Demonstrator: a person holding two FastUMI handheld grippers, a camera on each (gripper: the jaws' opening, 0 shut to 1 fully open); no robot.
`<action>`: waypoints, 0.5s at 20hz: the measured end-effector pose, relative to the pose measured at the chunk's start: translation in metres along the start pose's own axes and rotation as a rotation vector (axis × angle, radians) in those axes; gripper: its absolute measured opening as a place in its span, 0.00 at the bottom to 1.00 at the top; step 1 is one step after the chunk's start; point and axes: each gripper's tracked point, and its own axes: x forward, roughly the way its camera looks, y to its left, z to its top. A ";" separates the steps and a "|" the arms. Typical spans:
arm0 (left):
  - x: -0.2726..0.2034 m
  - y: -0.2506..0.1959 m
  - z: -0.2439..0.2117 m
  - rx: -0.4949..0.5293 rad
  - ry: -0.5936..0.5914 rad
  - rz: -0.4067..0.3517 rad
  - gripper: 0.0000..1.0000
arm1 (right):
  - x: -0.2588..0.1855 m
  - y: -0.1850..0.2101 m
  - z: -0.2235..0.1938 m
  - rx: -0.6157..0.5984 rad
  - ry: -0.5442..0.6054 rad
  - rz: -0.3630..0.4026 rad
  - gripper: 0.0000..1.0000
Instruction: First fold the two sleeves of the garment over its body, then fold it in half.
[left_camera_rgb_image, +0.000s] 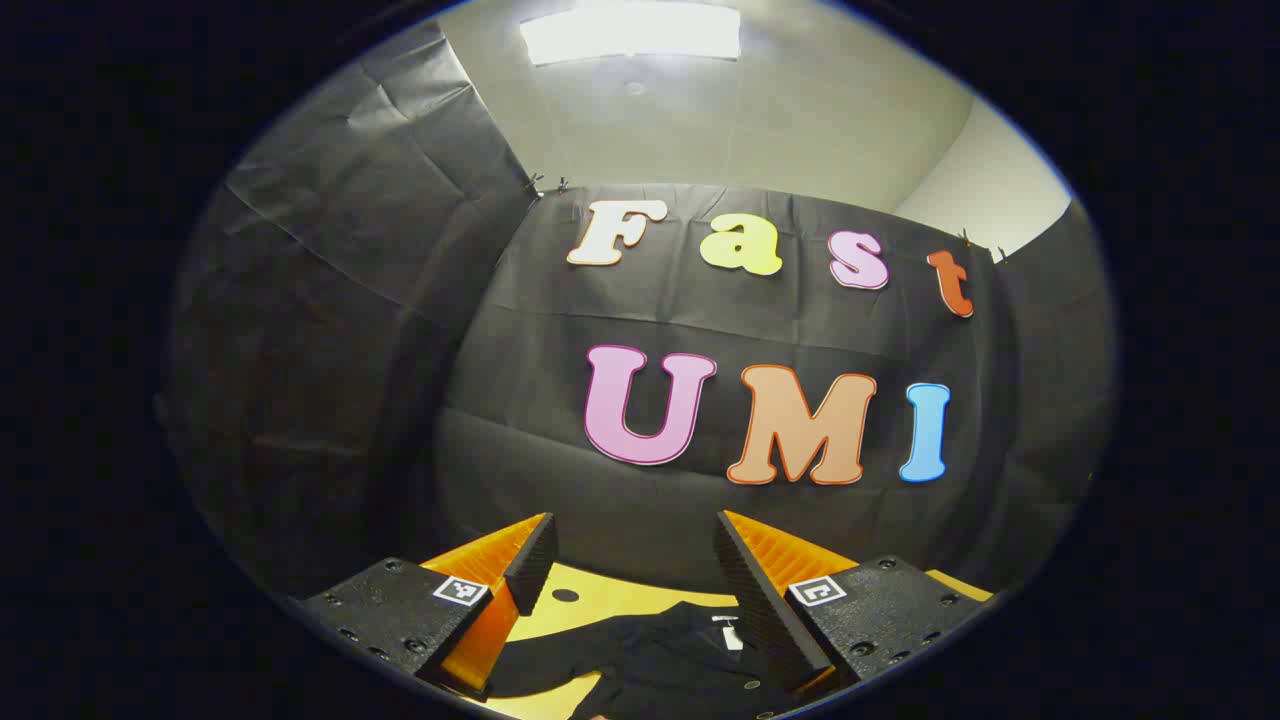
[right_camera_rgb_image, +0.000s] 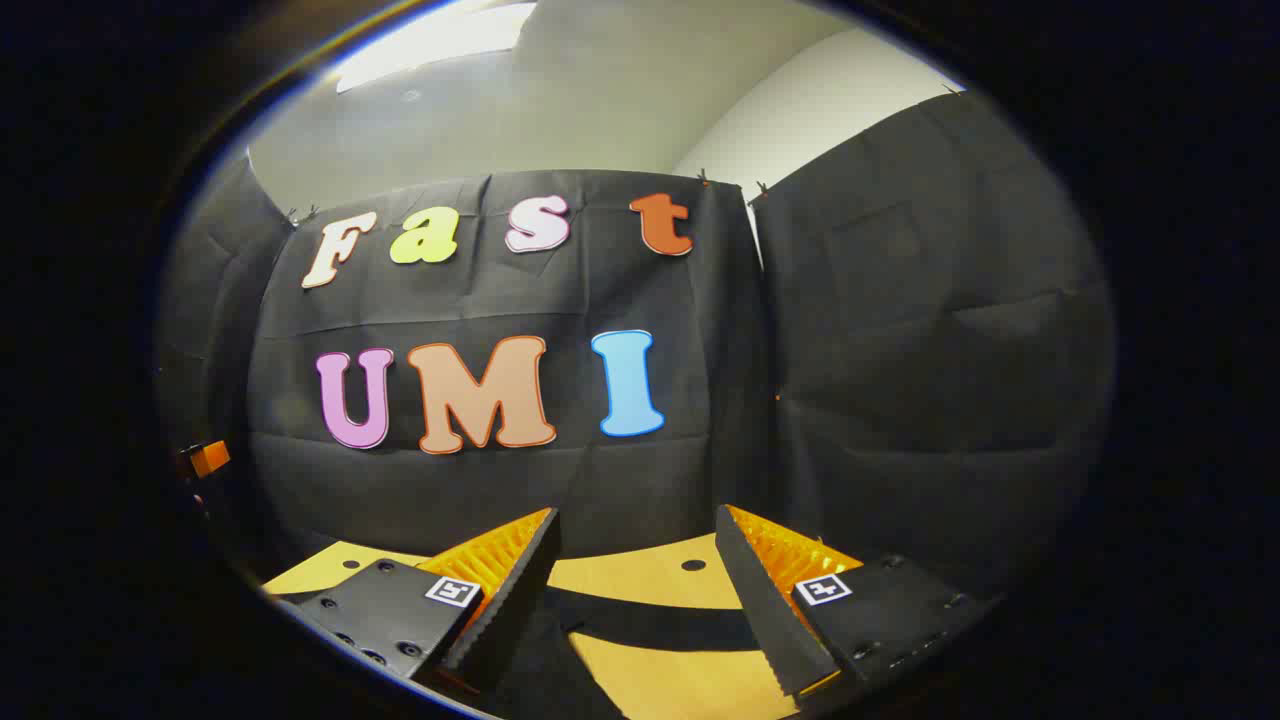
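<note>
- Fingers of my left gripper (left_camera_rgb_image: 635, 565) stand spread apart, wedge-shaped with ribbed inner faces, nothing between them; each base block carries a small square black-and-white marker.
- Garment (left_camera_rgb_image: 660, 655), dark, soft and limp, lies flat on the yellow table (left_camera_rgb_image: 600, 605) just below and between those fingers, a small white tag (left_camera_rgb_image: 731, 632) at its collar, writing too small to read.
- My right gripper (right_camera_rgb_image: 637, 560) is spread wide too, holding nothing; a dark sleeve (right_camera_rgb_image: 650, 618) stretches as a band across the table between its fingers.
- Round holes dot the smooth tabletop.
- Beyond, creased black cloth wall (left_camera_rgb_image: 380, 330), then a plain pale ceiling with a bright rectangular light panel (left_camera_rgb_image: 630, 30).
</note>
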 end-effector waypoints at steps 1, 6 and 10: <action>0.000 -0.002 -0.003 -0.008 0.003 -0.002 0.92 | 0.000 -0.005 0.000 0.012 -0.002 -0.015 0.96; -0.007 0.005 -0.012 -0.008 0.045 0.018 0.92 | 0.003 -0.015 0.003 0.065 0.000 -0.024 0.98; -0.010 0.015 0.007 0.070 0.003 0.040 0.91 | 0.009 -0.022 0.015 0.039 -0.026 -0.027 0.97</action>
